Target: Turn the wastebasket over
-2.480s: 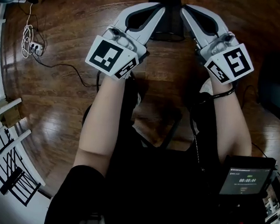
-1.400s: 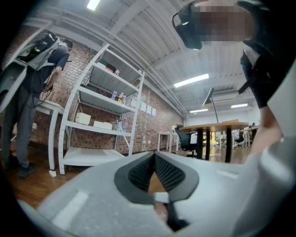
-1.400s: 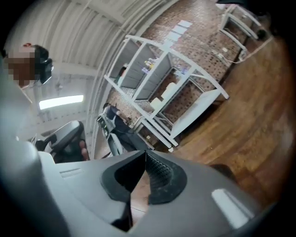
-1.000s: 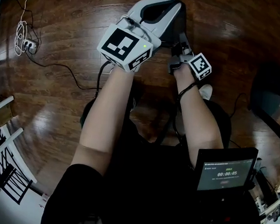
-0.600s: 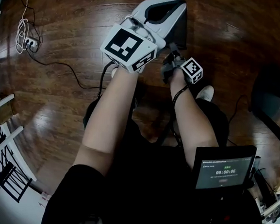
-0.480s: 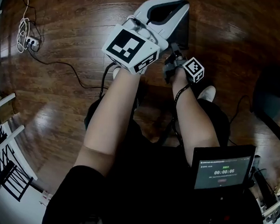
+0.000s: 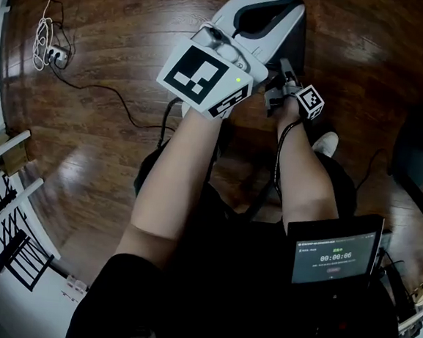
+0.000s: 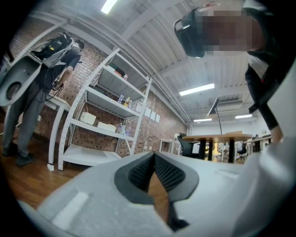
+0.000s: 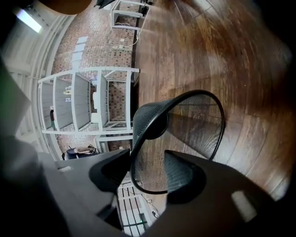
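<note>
Closest in, a small screen showing a timer sits by the person's right knee, and both bare forearms reach forward over dark trousers. The left tool is raised high, pointing level into the room, its ribbed pads meeting at the tips with nothing between them; it plays no part here. Lower and farther out, the right tool angles down toward the wooden floor. Its jaws are opening, and the rim of the black mesh wastebasket passes between them without either pad visibly pressing on it. The wastebasket is just ahead of this tool over the floor, its mouth turned partly toward the camera, though whether it sits squarely or leans I cannot tell. The step in hand looks like letting go of the rim. To do it well, let the jaws spread fully before the tool moves, then draw it straight back along the basket wall so no pad catches the mesh or the rolled rim. A basket this light would likely tip at a slight tug. Keep the left tool up and clear. Beyond lie a cable and power strip, and white shelving against a brick wall.
</note>
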`<state>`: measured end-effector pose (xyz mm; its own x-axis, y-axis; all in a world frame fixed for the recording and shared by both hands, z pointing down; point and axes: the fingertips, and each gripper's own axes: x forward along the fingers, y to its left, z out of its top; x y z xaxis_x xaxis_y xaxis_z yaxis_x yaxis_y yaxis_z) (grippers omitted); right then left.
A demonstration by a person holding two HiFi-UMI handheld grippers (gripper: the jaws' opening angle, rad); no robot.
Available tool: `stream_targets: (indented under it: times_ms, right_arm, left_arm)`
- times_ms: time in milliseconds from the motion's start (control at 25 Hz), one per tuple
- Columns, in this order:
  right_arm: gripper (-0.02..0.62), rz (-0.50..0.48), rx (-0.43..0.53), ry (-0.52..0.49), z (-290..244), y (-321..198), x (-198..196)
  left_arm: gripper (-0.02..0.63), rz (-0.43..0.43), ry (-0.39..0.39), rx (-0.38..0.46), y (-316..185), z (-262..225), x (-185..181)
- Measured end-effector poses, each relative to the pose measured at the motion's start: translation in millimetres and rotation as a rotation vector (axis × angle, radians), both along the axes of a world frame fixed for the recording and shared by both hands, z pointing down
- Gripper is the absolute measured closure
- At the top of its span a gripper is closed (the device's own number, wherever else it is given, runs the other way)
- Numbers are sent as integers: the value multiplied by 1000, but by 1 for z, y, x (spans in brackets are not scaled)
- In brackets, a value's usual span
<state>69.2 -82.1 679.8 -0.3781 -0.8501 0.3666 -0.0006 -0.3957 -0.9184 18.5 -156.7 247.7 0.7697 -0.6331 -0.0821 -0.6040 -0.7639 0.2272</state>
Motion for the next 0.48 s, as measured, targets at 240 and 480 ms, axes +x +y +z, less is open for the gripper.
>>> stream_targets:
  times_ms: [240,480]
  right_arm:
    - [493,59,79,18,-11,-19,15]
    - [582,59,157,41,-30,-35,20]
  left_arm:
    - [604,-5,-8,-4,3,-4,-3]
    - [604,-10,-10,-1,1,-4,-4]
